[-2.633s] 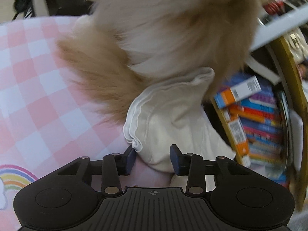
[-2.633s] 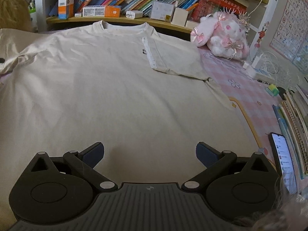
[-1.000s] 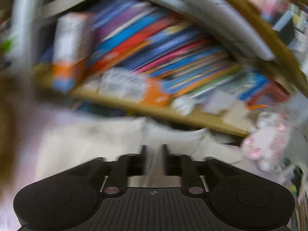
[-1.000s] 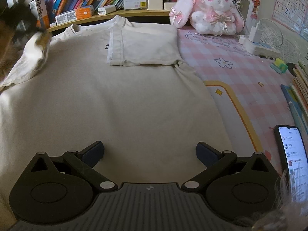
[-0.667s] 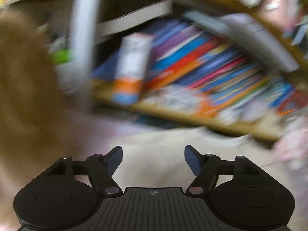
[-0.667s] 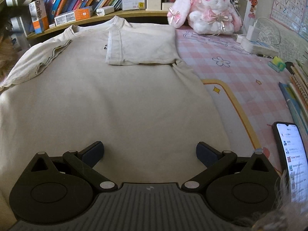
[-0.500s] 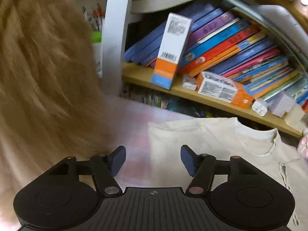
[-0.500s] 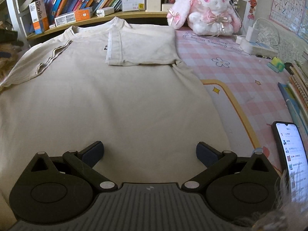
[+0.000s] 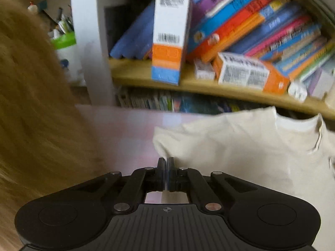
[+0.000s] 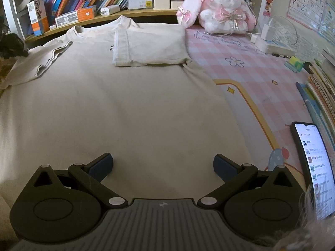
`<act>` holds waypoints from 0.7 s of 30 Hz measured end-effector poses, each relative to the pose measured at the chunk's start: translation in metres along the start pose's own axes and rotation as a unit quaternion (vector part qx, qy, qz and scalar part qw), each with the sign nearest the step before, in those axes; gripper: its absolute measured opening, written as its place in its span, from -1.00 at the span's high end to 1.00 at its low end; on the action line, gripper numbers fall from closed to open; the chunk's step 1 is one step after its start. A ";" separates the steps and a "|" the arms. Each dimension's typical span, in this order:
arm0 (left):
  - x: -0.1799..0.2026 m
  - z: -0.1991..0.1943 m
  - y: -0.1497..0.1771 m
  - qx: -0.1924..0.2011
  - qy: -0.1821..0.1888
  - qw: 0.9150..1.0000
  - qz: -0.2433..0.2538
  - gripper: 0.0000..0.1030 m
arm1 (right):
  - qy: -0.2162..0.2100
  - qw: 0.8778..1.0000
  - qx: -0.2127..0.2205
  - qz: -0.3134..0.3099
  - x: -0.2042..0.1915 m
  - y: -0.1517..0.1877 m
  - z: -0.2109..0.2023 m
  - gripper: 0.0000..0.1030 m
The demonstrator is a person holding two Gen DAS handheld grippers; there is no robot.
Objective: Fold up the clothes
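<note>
A cream T-shirt (image 10: 125, 104) lies flat on the pink checked mat (image 10: 251, 67), neck toward the bookshelf. Its right sleeve (image 10: 150, 44) is folded in over the chest; its left sleeve (image 10: 41, 62) is folded in too. My right gripper (image 10: 162, 165) is open and empty, low over the shirt's lower part. In the left wrist view my left gripper (image 9: 165, 163) is shut at the shirt's folded left edge (image 9: 209, 142); cloth seems pinched between the pads, but blur hides it.
A bookshelf (image 10: 94, 16) with books and boxes runs along the far side. A pink plush rabbit (image 10: 217, 6) sits far right. A lit phone (image 10: 312, 163) and stacked books (image 10: 320, 87) lie on the right. A furry tan mass (image 9: 31, 115) fills the left wrist view's left.
My left gripper carried the left sleeve inward, opened and let it go, then moved to the shirt's left edge and closed. The right gripper stayed open and nearly still.
</note>
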State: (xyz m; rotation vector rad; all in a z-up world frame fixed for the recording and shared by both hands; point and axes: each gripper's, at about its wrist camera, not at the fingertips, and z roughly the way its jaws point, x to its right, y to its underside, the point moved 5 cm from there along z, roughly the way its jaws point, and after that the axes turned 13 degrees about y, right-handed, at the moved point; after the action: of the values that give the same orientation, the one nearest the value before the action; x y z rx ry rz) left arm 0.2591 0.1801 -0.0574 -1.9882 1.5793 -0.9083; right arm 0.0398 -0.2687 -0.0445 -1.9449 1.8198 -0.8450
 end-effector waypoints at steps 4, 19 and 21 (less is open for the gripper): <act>-0.009 -0.016 0.002 0.015 0.002 0.999 -0.044 0.78 | -0.003 1.000 -0.003 -0.006 0.000 -0.002 0.000 -1.00; 0.075 -0.153 0.105 0.059 0.013 0.998 -0.024 0.02 | -0.037 0.999 0.016 -0.035 0.013 -0.018 0.007 -1.00; 0.086 -0.170 0.130 0.052 0.009 0.998 -0.028 -0.01 | -0.046 0.998 0.022 -0.040 0.015 -0.020 0.007 -1.00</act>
State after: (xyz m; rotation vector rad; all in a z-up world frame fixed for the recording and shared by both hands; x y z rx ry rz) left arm 0.0589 0.0741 -0.0114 -1.9654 1.4625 -1.0119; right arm 0.0593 -0.2817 -0.0347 -2.0058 1.6686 -0.7990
